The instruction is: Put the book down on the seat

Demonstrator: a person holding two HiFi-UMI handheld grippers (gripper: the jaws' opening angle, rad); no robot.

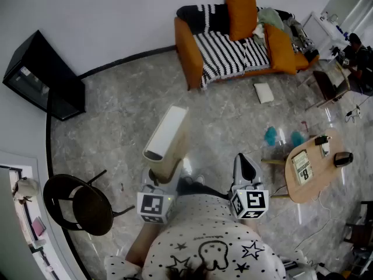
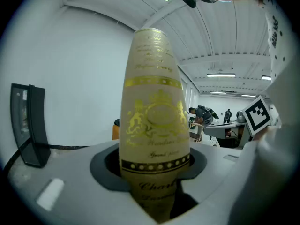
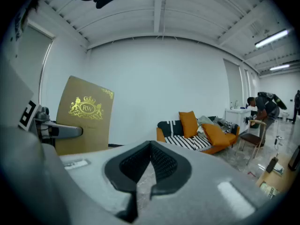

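Note:
A tall beige book (image 1: pixel 168 142) with gold print stands upright in my left gripper (image 1: pixel 163 177), whose jaws are shut on its lower end. In the left gripper view the book's spine (image 2: pixel 154 125) fills the middle, and the left gripper (image 2: pixel 157 191) clamps it at the bottom. My right gripper (image 1: pixel 245 163) hangs beside it on the right, shut and empty. In the right gripper view the right gripper (image 3: pixel 140 186) shows its pads meeting, with the book (image 3: pixel 84 116) at the left. The orange sofa (image 1: pixel 233 45) with a striped seat stands far ahead across the floor.
A black round chair (image 1: pixel 78 203) stands close at my left. A black cabinet (image 1: pixel 44 74) leans by the far left wall. At the right stands a round wooden table (image 1: pixel 312 168) with small items on it. A white flat object (image 1: pixel 263 92) lies on the floor before the sofa.

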